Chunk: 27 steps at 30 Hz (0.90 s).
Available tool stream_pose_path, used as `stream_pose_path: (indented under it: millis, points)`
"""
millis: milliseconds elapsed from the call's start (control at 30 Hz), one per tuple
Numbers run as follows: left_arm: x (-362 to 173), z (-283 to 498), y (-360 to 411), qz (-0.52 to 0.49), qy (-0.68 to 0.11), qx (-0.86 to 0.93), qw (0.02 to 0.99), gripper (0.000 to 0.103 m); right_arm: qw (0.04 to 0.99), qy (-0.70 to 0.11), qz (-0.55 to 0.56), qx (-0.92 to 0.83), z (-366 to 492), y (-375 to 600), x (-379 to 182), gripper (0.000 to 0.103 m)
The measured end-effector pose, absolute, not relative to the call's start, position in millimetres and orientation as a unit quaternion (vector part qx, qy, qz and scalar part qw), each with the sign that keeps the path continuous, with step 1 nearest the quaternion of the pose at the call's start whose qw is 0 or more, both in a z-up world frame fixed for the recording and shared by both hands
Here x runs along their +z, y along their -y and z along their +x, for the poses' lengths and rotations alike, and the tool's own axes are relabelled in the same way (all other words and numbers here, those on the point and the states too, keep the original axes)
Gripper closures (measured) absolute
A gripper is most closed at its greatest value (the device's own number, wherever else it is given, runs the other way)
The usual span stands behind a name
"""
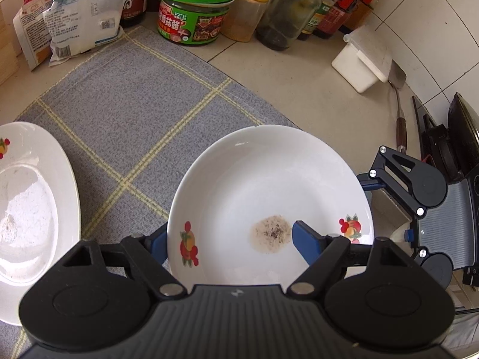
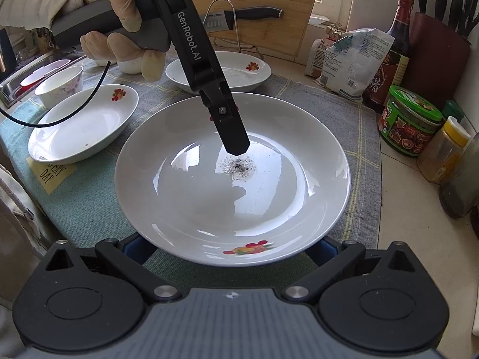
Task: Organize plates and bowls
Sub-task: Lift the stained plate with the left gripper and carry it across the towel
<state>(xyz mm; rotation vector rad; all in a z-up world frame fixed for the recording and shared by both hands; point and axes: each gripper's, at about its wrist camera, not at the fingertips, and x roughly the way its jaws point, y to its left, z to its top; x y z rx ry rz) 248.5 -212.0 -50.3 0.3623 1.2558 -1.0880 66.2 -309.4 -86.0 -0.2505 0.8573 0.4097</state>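
Observation:
A white plate with fruit prints and a speck-stained centre (image 1: 269,200) (image 2: 233,179) is held over the grey checked mat (image 1: 134,113). My left gripper (image 1: 229,239) grips its rim, one blue finger (image 1: 308,242) inside the plate and the other under it; in the right wrist view it reaches in from above (image 2: 233,137). My right gripper (image 2: 232,254) is open, its fingers low on either side of the plate's near rim, mostly hidden under it. Other plates lie on the mat (image 1: 27,209) (image 2: 86,125) (image 2: 239,68), and a small bowl (image 2: 60,88) stands at the far left.
Jars, bottles and a flour bag (image 1: 80,12) line the back of the counter, with a green-lidded jar (image 1: 194,12) (image 2: 410,119). A white box (image 1: 362,59) and spatula (image 1: 399,113) lie at the right. A cutting board and knife (image 2: 254,15) stand behind. The sink (image 2: 30,74) is far left.

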Motion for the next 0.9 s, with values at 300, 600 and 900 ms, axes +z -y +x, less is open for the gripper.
stream_pose_path:
  millis: [300,600,900]
  points:
    - [-56,271,232,0.155,-0.551,-0.478,0.667,0.022,0.882,-0.413,-0.114,0.198,94,330,-91,0.0]
    - [-66,295,248,0.149,-0.547,-0.474,0.674,0.022,0.881,-0.414,-0.118,0.195,118,348,-95,0.0]
    - [-79,310,259,0.151,-0.543,-0.468,0.681,0.023,0.88,-0.419,-0.115,0.194,137,360,-101,0.0]
